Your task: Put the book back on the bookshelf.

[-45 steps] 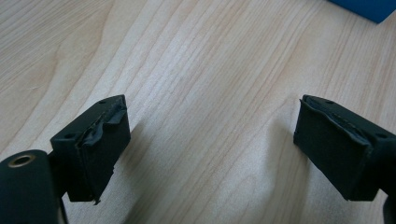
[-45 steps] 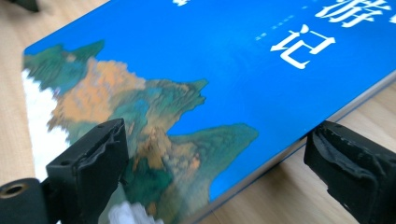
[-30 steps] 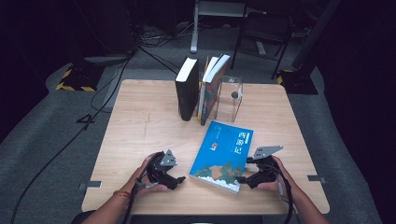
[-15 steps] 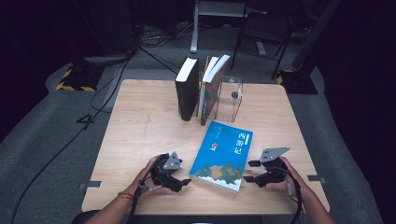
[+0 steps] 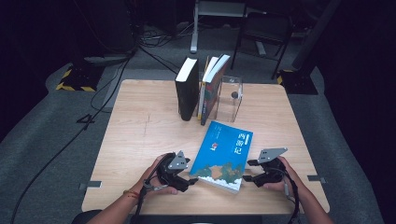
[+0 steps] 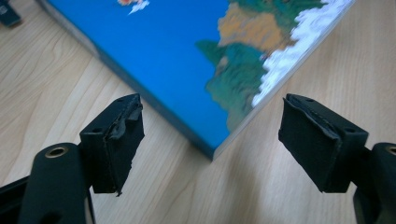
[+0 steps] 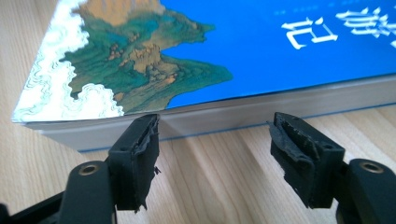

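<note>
So the blue book (image 5: 223, 156) is lying flat on the wooden table (image 5: 140, 135), cover up, on the near half and turned a bit askew. Nothing's actually lifted yet, its whole underside looks like it sits on the wood.

The left gripper (image 5: 192, 180) is just beside the book's near left corner, and in the left gripper view that corner (image 6: 219, 149) pokes in between the jaws with clear gaps on both sides, so it's open and holding nothing. Its jaws have just been closing a little. The right gripper (image 5: 246, 171) sits at the book's right-hand page edge; in the right gripper view the pale page block (image 7: 261, 109) runs just past the tips. Its jaws have just narrowed too, but the pads are wide apart and don't pinch anything, so also open.

Behind, a black book (image 5: 187, 88) and a couple more books (image 5: 212, 88) stand against a clear bookend (image 5: 232, 95).

My guess: this one's meant to join that row. So only the approach is done; grabbing, standing it up and shelving are all left.
</note>
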Demonstrator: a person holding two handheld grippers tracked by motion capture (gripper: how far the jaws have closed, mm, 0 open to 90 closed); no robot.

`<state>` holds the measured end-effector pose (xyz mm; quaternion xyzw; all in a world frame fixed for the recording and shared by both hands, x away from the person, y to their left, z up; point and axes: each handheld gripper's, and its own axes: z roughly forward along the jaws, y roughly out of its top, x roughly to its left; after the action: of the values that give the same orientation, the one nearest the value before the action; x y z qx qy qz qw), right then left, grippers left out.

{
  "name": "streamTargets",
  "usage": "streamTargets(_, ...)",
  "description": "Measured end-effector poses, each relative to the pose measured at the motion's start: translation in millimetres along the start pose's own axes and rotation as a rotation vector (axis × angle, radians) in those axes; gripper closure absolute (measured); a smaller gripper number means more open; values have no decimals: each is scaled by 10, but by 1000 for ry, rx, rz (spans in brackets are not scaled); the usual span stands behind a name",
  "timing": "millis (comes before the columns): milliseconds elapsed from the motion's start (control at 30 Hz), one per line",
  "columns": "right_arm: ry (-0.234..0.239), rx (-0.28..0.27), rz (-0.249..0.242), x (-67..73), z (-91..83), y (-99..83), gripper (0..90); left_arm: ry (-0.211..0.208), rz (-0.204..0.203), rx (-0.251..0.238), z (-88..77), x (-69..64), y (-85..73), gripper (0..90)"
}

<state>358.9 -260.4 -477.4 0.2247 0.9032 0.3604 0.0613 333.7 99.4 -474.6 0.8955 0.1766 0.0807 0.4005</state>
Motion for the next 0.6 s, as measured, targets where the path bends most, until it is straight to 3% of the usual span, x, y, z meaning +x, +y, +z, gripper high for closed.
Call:
streamTargets(333,-29,-95,27,39,-80,94,329,-50,84,-8,218,-186,244,237)
streamTargets(600,-52,-149,60,50,-118,152,327,-75,114,-4,433,-326,376,240)
